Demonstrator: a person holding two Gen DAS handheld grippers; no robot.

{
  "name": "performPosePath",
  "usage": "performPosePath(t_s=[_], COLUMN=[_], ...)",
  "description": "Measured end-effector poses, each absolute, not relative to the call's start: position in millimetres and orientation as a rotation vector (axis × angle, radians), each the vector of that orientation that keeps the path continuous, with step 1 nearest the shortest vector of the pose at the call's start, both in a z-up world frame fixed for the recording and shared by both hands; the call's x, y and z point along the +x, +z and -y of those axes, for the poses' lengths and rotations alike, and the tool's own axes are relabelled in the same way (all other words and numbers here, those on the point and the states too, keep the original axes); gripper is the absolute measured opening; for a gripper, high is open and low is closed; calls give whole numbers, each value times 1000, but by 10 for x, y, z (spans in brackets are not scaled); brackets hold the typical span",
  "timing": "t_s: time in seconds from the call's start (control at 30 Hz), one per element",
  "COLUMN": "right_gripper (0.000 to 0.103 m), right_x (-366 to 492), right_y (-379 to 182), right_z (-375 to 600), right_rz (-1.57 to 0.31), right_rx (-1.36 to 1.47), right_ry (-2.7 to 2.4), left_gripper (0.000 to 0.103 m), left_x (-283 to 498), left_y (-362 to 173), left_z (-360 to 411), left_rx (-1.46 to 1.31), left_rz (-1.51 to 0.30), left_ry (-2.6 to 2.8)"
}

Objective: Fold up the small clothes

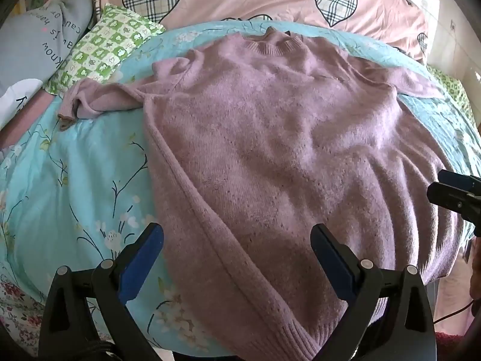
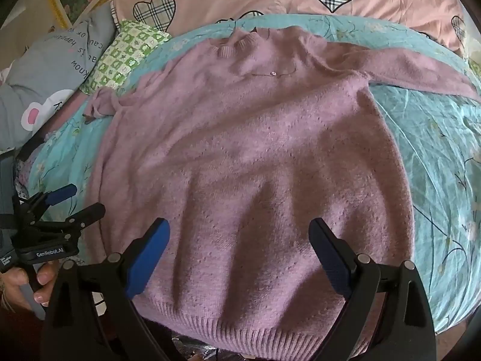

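Both tools are spread wide and grip nothing. Through the left wrist view, my left gripper (image 1: 237,243) sits at the bottom of the frame, its blue pads (image 1: 141,264) parted over the side seam of the mauve sweater (image 1: 270,138). That sweater lies face up on the turquoise floral sheet (image 1: 75,180), filling the centre of the frame, collar (image 1: 272,43) toward the top, ribbed hem (image 1: 288,340) at the bottom edge. One sleeve (image 1: 99,100) is bunched at the middle left, near the green checked pillow (image 1: 105,48). At the right edge I see my right gripper (image 1: 451,194) hovering beside the body of the knit, apart from it.

Through the right wrist view, that gripper (image 2: 239,240) hangs released above the lower body, just above the hem (image 2: 240,328). The other sleeve (image 2: 421,69) stretches flat toward the upper right. My left gripper (image 2: 63,207) shows at the lower left, fingers apart, beside the sweater's edge.

I judge the knit to be soft, fuzzy, fairly thick and limp: it will sag and stretch if lifted by one point, and a shallow pinch may slip. I would bite the firmer ribbing at the hem corners or the shoulder seams, taking both layers, and straighten the crumpled sleeve first.
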State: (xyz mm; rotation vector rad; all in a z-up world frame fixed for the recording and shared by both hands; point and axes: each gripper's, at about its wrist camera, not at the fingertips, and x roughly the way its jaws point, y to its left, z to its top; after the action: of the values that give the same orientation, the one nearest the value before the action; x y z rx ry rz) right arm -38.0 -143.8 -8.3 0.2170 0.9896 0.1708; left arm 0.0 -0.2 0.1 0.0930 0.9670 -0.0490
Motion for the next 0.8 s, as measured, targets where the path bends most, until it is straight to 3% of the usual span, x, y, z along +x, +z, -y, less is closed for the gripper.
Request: performPosePath(t_s=[0.8], right_gripper=[94], right_x=[-333], right_y=[-91], right_z=[1439], right_rz=[-979], right_rx=[213], right_ry=[167], left_gripper=[99], left_x=[-18], left_y=[-43], left_z=[13], left_rx=[90], left_rz=[-963], left_ry=[-54])
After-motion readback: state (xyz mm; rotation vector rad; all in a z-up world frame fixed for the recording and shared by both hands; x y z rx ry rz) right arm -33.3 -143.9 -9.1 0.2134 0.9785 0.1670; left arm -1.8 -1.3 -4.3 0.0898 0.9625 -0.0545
